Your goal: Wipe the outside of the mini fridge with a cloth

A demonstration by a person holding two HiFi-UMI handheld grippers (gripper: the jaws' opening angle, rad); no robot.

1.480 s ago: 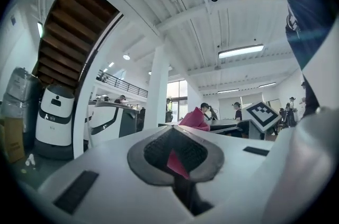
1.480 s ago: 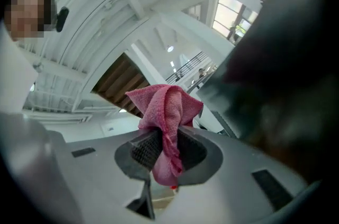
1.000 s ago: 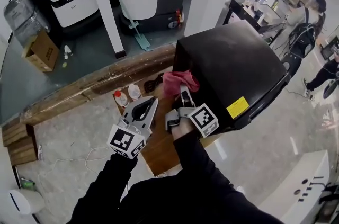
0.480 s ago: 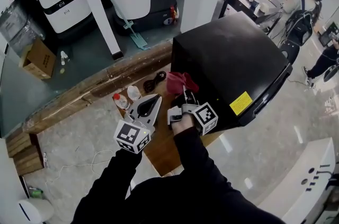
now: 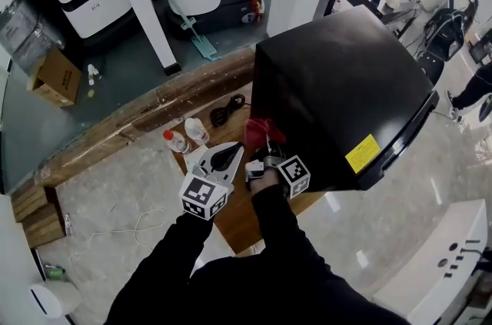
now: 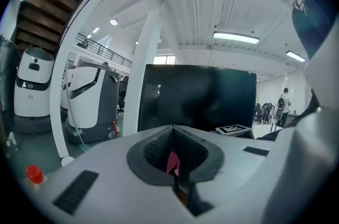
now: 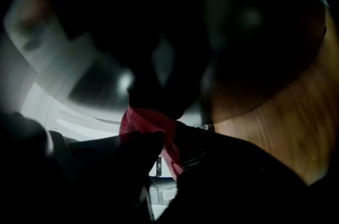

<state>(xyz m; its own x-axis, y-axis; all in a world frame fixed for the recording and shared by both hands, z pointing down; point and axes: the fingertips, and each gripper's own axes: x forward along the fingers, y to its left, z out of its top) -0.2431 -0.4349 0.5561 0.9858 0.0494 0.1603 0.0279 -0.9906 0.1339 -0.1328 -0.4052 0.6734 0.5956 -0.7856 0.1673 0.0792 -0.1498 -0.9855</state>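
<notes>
**Spotter:** Where's the cloth?

**Me:** The red cloth (image 5: 260, 130) is bunched against the side wall of the mini fridge (image 5: 338, 85), low down near the table (image 5: 231, 217) the fridge stands on. In the right gripper view I see the cloth (image 7: 151, 127) pinched between the jaws, with the dark fridge wall filling most of the view above it.

**Spotter:** And your grippers?

**Me:** The right gripper (image 5: 266, 150) is clamped on the cloth. The left gripper (image 5: 231, 154) sits just beside it with its jaws pressed together on nothing. Its own view shows only a red sliver of cloth beyond the tips.

**Spotter:** How will you do this stroke well?

**Me:** I judge I'm at the bottom of a pass on that side wall. I'd hold the wad flat to the panel so fabric, not jaw tips, meets the surface. Then I'd run long overlapping strokes, easing off before the table edge.

**Spotter:** Anything nearby to mind?

**Me:** A coiled black cable (image 5: 223, 114) lies near the fridge's foot. Two small bottles (image 5: 184, 136) stand further left, near the left gripper, so I'd move that one little.
</notes>
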